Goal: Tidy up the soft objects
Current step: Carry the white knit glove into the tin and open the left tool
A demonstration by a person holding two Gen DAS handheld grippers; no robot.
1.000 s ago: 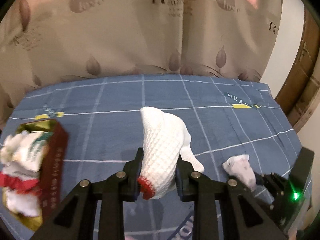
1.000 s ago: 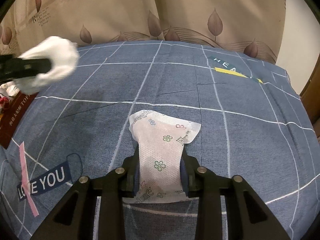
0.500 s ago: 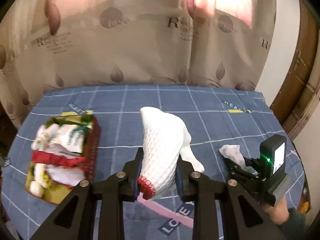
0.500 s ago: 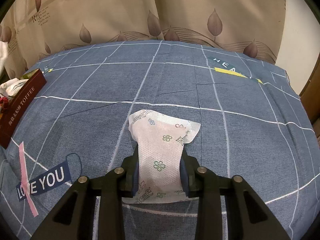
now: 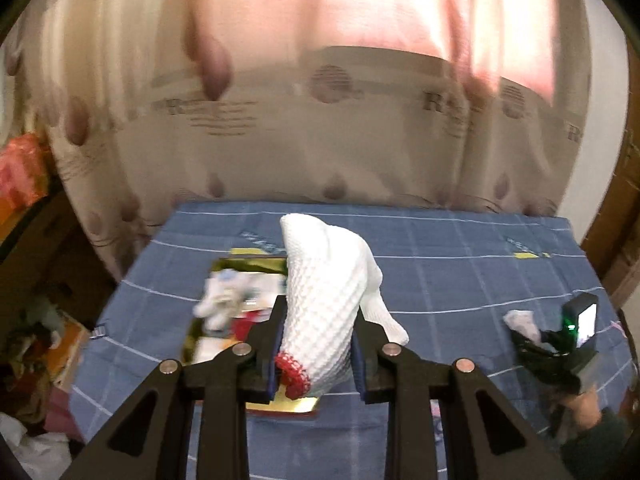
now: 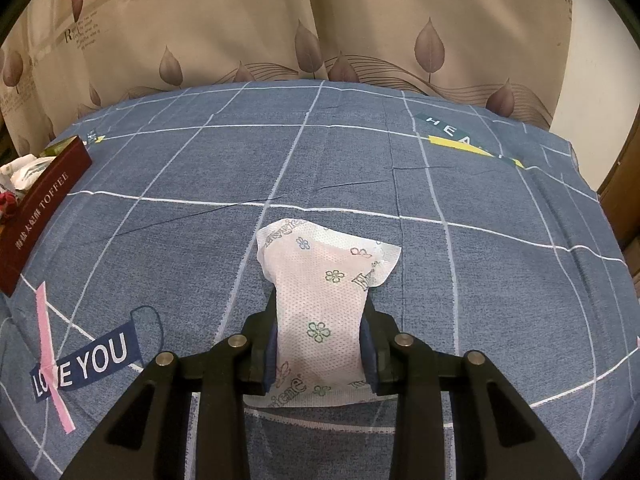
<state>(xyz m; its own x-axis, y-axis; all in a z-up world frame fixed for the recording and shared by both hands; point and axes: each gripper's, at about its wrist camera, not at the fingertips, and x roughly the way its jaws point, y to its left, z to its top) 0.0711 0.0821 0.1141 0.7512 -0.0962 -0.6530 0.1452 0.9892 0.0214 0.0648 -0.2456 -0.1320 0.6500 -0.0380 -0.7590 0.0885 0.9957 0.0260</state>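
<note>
My left gripper (image 5: 316, 340) is shut on a white knit sock with a red cuff (image 5: 324, 300) and holds it high above the blue checked bed cover (image 5: 460, 280), over a gold-lined box (image 5: 224, 320) full of soft white and red items. My right gripper (image 6: 320, 344) is shut on a white flower-printed soft pack (image 6: 324, 300), low over the cover. The right gripper and its pack also show in the left wrist view (image 5: 532, 328), at the right. The box shows as a dark red "TOFFEE" box (image 6: 40, 204) at the far left of the right wrist view.
A beige leaf-print curtain (image 6: 320, 32) hangs behind the bed. A "LOVE YOU" patch (image 6: 84, 360) marks the cover at front left. Clutter and boxes (image 5: 36, 320) lie on the floor left of the bed. A wooden door frame (image 5: 616, 220) stands at right.
My left gripper has risen and moved left with the sock, so the box now lies under it. My right gripper has stayed still with its pack.
</note>
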